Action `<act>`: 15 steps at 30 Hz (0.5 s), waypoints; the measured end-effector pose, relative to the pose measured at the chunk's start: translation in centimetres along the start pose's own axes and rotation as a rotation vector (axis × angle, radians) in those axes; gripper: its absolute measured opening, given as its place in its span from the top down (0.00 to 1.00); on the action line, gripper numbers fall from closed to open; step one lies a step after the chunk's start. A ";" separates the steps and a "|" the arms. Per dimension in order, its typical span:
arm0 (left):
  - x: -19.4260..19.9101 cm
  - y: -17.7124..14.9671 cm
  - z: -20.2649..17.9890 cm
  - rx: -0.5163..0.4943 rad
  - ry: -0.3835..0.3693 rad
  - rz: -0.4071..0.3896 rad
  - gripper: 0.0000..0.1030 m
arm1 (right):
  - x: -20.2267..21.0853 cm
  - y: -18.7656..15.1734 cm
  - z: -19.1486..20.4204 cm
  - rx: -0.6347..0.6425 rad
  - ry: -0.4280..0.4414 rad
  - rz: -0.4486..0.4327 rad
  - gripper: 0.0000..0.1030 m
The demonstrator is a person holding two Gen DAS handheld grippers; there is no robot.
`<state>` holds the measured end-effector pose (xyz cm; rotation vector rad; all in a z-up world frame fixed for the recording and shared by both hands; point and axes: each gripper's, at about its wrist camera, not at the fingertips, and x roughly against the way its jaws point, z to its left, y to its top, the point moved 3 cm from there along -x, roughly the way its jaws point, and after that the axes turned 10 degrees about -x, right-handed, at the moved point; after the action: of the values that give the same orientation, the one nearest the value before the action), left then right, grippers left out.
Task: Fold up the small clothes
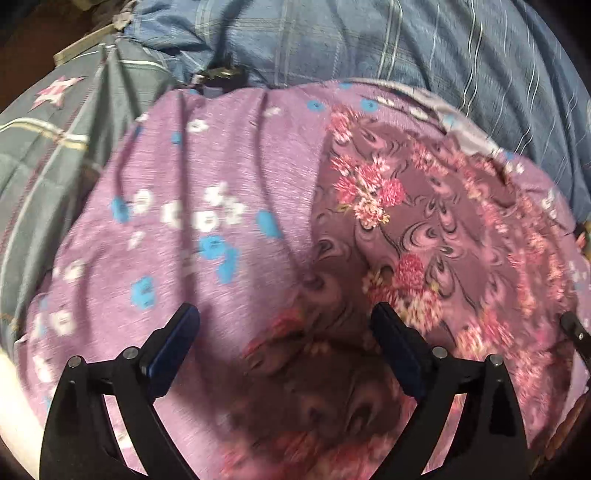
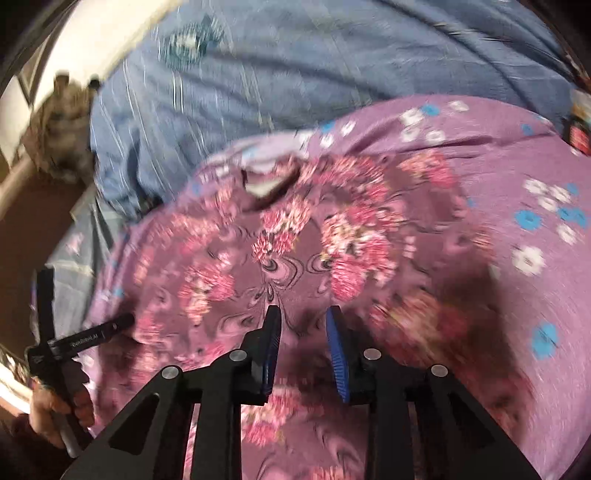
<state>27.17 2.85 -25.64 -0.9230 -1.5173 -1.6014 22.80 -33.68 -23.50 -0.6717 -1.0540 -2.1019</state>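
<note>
While the left gripper (image 1: pixel 284 325) hovers spread, the right gripper's (image 2: pixel 303 325) narrowed fingers (image 2: pixel 271 339) hold nothing above the flowered garment (image 2: pixel 277 240).

Blue bedding (image 1: pixel 369 40), striped and checked, bunched in folds across the far side. Grey-green checked cover (image 1: pixel 44 155) at left, with a pink star (image 1: pixel 55 94) on it. Purple sheet (image 1: pixel 207 177) with blue and white flowers spread over the middle. Brown floor (image 2: pixel 33 229) beyond the bed edge in the right wrist view. Pale wall (image 2: pixel 103 33) above it, brightly lit. Blurred grey-brown heap (image 2: pixel 62 129) at its foot.
</note>
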 end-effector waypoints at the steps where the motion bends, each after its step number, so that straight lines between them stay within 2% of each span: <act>1: 0.9 -0.5 0.6 -0.001 0.004 -0.002 0.07 | 1.5 -0.1 -0.8 -0.033 0.015 -0.015 0.69; 5: 3.9 -3.9 3.6 -0.003 -0.008 0.010 0.07 | 7.2 -1.5 -3.8 -0.127 0.034 -0.080 0.45; 10: 6.4 -10.8 6.7 0.016 -0.073 0.046 0.07 | 12.3 -6.4 -7.4 -0.180 0.055 -0.051 0.44; 13: 7.0 -14.4 6.7 -0.029 -0.119 0.075 0.09 | 14.4 -9.6 -8.3 -0.191 0.037 -0.010 0.40; 15: 7.3 -16.8 6.5 -0.046 -0.158 0.079 0.14 | 15.4 -11.3 -8.6 -0.183 0.029 0.018 0.38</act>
<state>9.04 9.69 -26.80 -1.1446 -1.5355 -1.5433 3.20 -41.10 -22.81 -0.7332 -0.8427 -2.2033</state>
